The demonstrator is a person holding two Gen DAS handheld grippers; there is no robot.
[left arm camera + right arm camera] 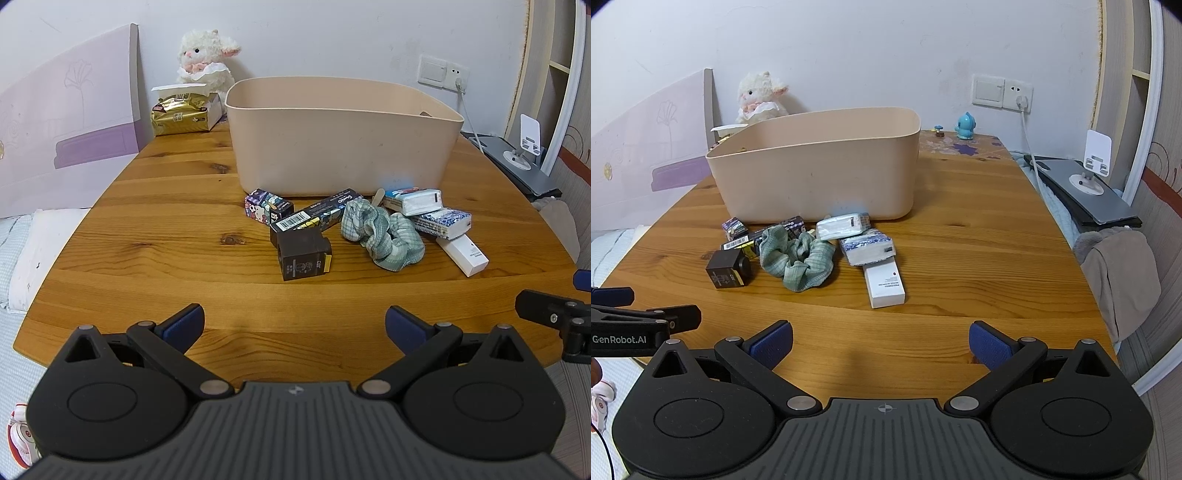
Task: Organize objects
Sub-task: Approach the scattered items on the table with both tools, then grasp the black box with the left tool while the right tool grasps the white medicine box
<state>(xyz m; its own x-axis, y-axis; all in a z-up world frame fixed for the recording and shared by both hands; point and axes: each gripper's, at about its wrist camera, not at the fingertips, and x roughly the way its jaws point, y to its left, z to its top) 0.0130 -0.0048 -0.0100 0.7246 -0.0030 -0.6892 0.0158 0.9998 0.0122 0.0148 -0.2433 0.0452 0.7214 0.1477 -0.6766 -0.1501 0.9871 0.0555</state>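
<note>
A beige plastic bin (340,147) (820,173) stands on the wooden table (166,236) (979,243). In front of it lie a dark cube box (303,254) (727,271), a long black box with a barcode (314,216), a small cartoon box (266,206) (734,227), a green checked cloth (384,232) (798,260), two tissue packs (413,201) (868,249) and a white box (466,254) (884,282). My left gripper (294,325) and right gripper (881,341) are both open and empty, near the table's front edge.
A plush sheep (205,55) (759,96) and a gold tissue packet (181,114) sit at the back left. A blue figurine (966,125) stands at the back right. A wall socket with a cable (1019,96) and a laptop with a stand (1089,184) are to the right.
</note>
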